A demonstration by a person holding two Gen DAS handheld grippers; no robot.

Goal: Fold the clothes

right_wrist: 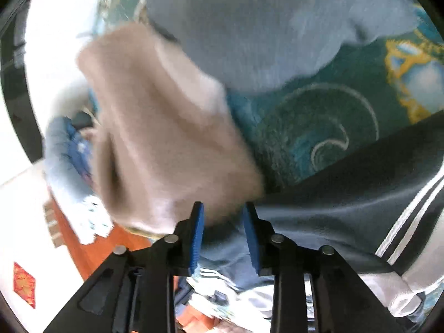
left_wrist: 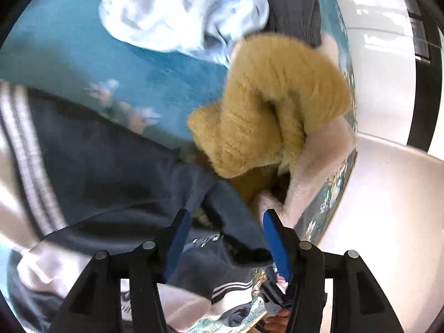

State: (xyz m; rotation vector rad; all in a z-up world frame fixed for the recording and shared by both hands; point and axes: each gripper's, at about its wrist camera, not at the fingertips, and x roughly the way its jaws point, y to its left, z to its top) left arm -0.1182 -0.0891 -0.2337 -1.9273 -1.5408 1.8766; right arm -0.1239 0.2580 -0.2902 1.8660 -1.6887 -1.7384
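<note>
Clothes lie heaped on a teal patterned rug (left_wrist: 69,52): a dark track jacket with white stripes (left_wrist: 91,172) spreads from nine toward six o'clock in the left wrist view, a fluffy yellow-and-cream sweater (left_wrist: 277,105) sits at two o'clock, a pale blue garment (left_wrist: 177,11) at twelve. The left gripper (left_wrist: 226,238) stands wide open with jacket fabric between its blue pads, not pinched. The right gripper (right_wrist: 223,236) is partly open over light blue cloth; whether it grips is unclear through blur.
</note>
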